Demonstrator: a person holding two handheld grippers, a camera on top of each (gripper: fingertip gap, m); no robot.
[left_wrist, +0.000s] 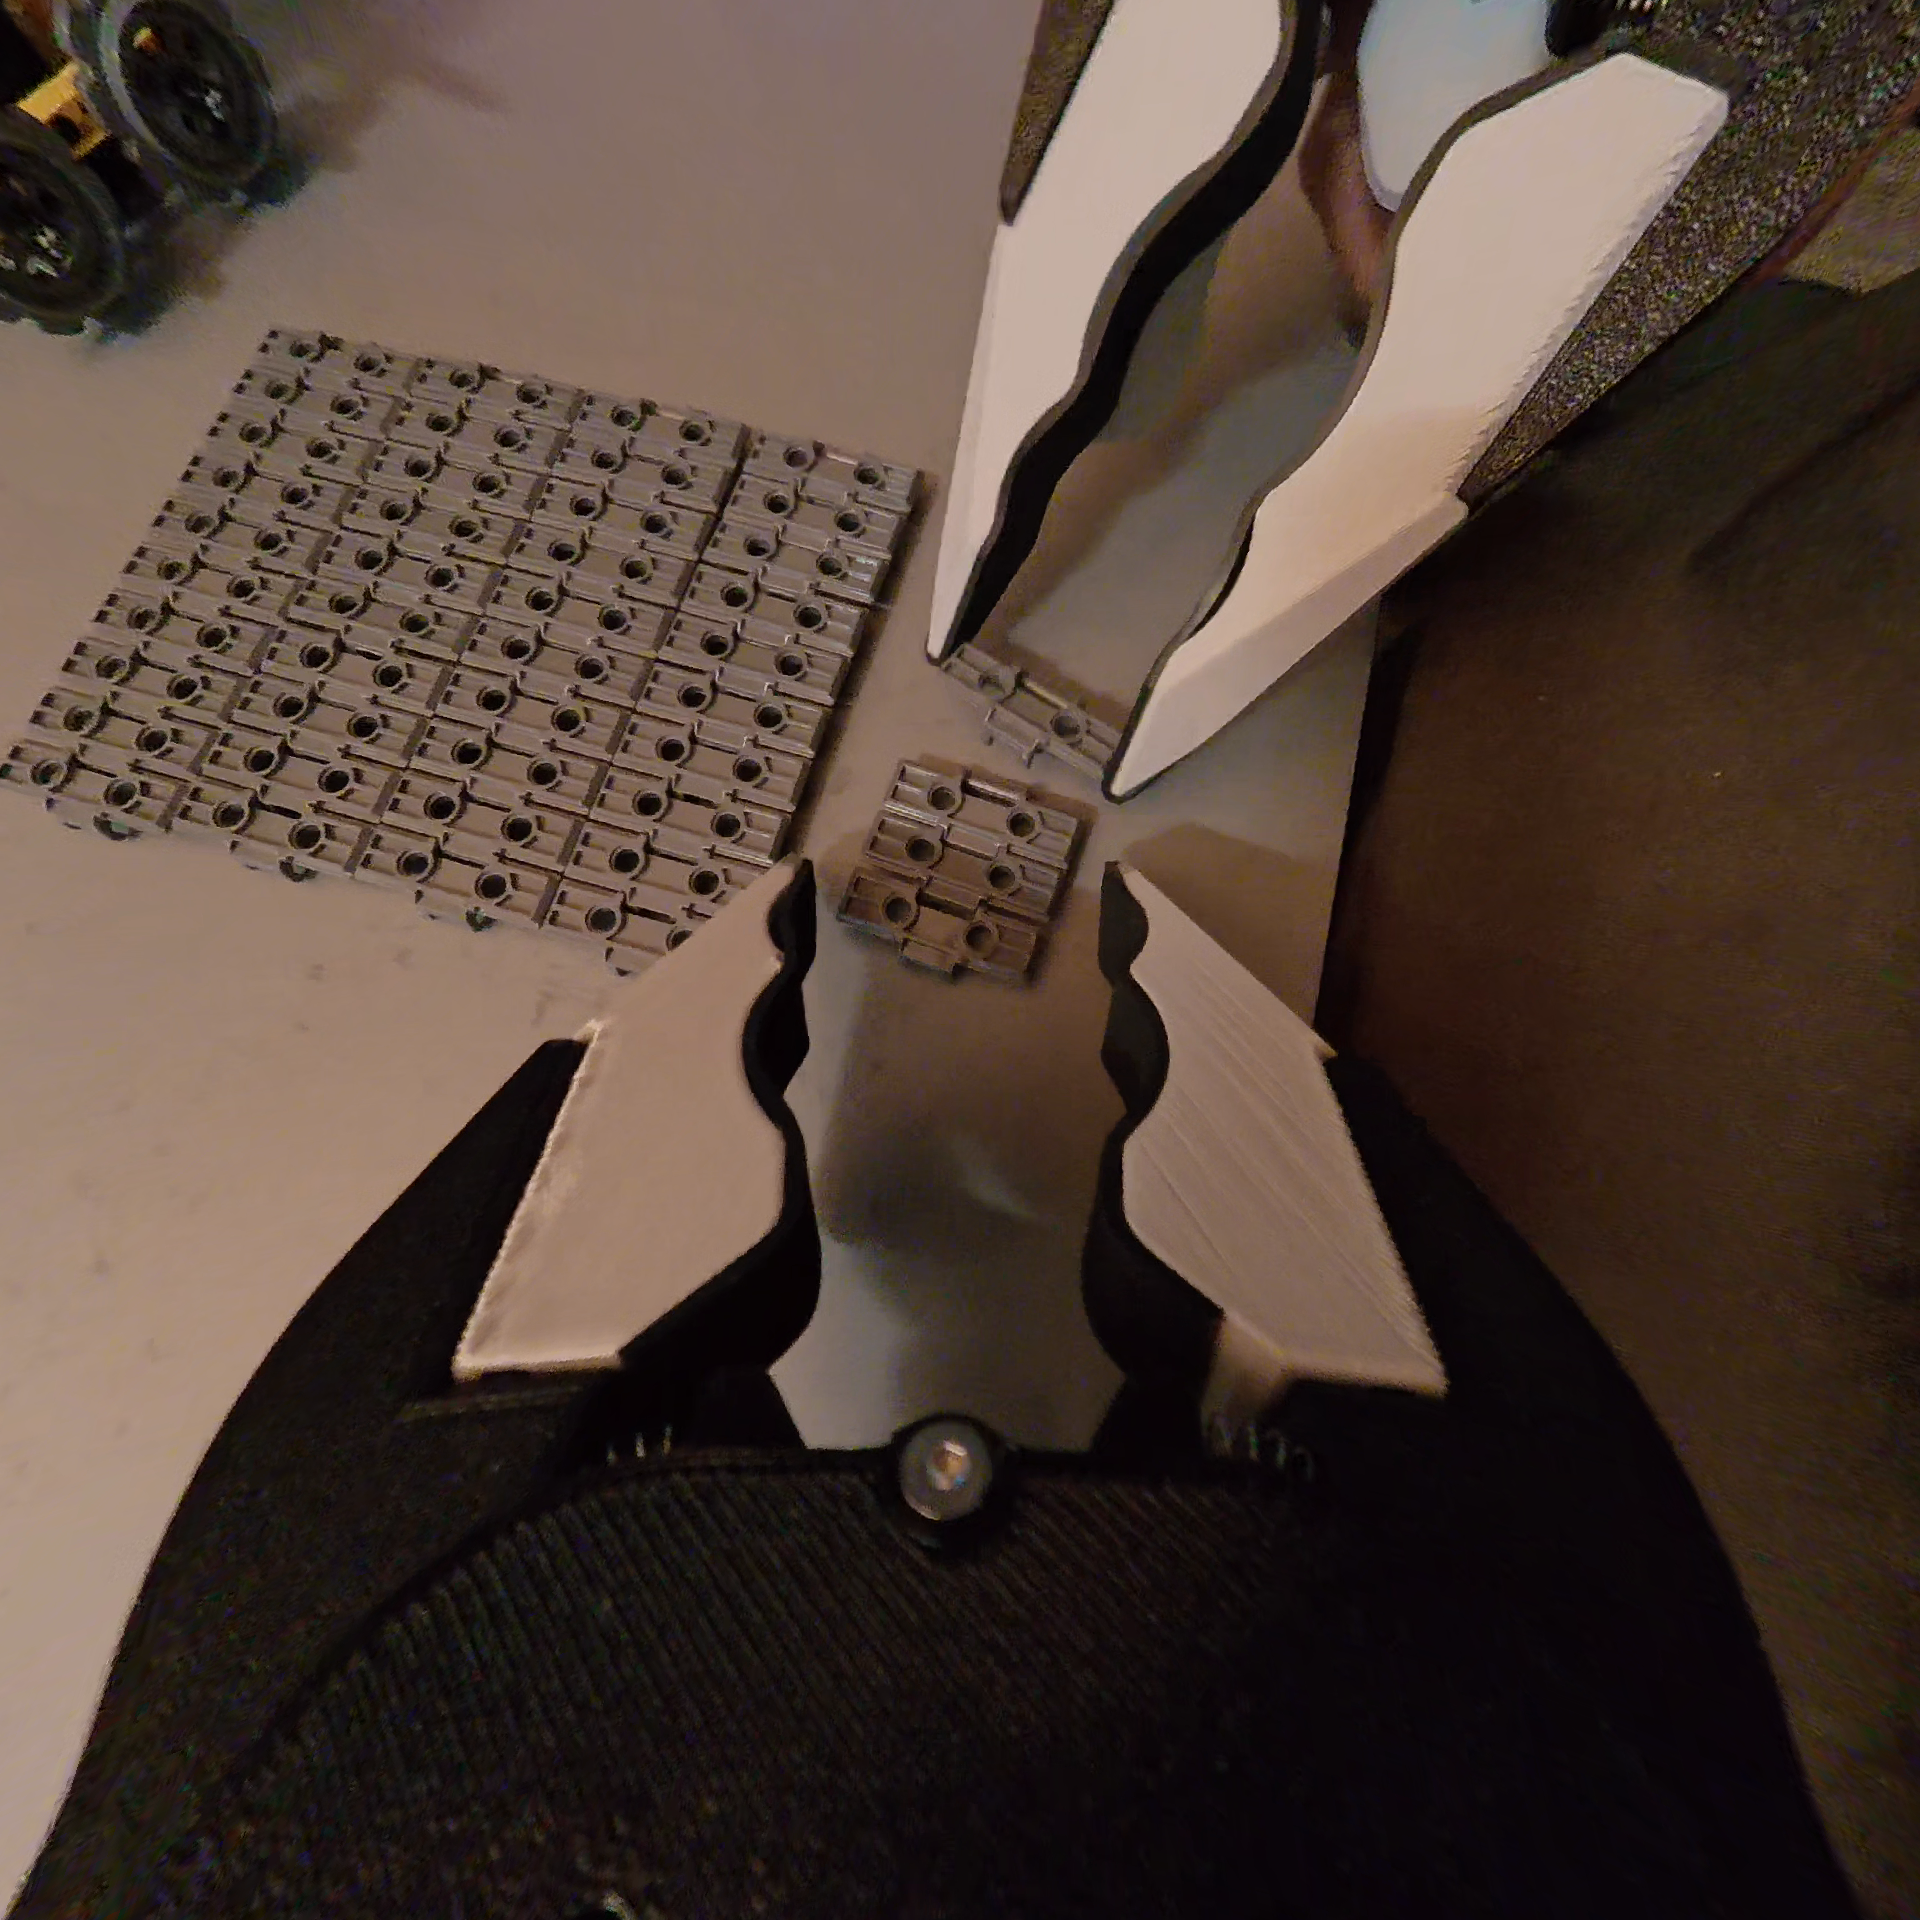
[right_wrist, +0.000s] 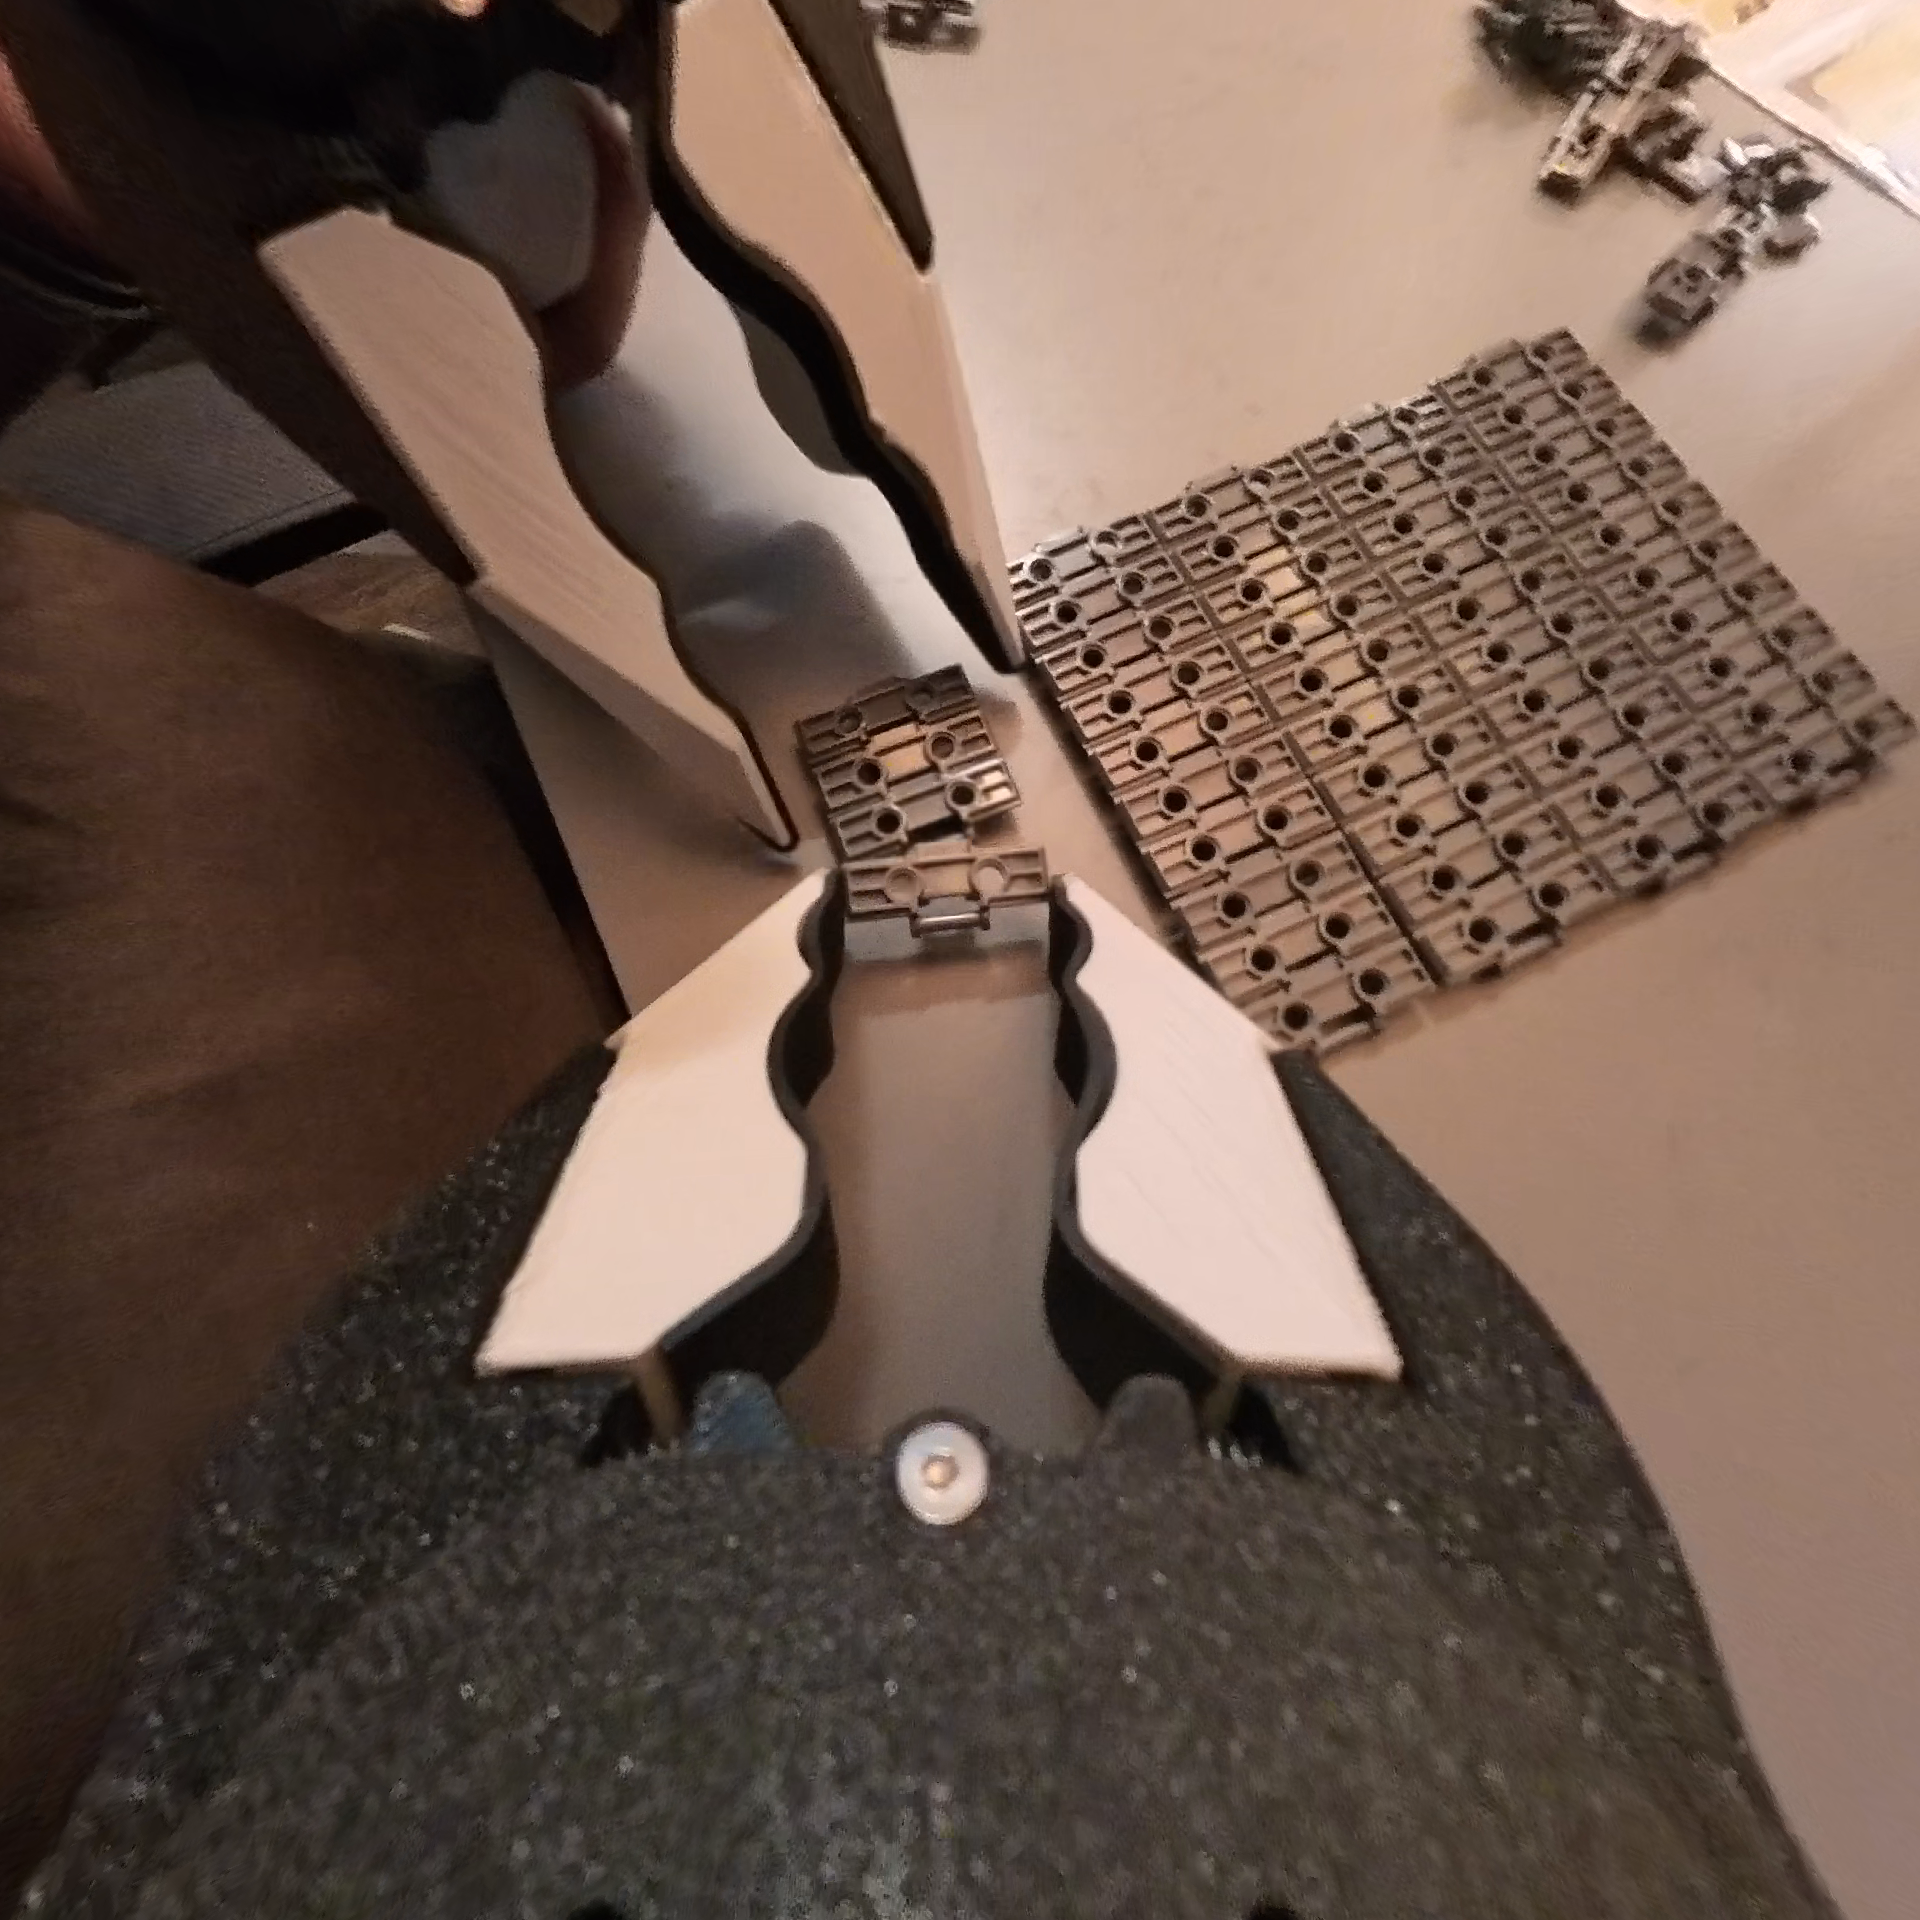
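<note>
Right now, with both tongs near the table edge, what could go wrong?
1. The single grey plastic track link sits only at the tips of the right tongs; it could slip out.
2. The small grey block of joined links lies near the pale table's edge; the open left tongs might nudge it off.

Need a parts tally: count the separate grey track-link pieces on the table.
3. A large mat, a small block before the left tongs, a short strip between the right tongs.
</note>
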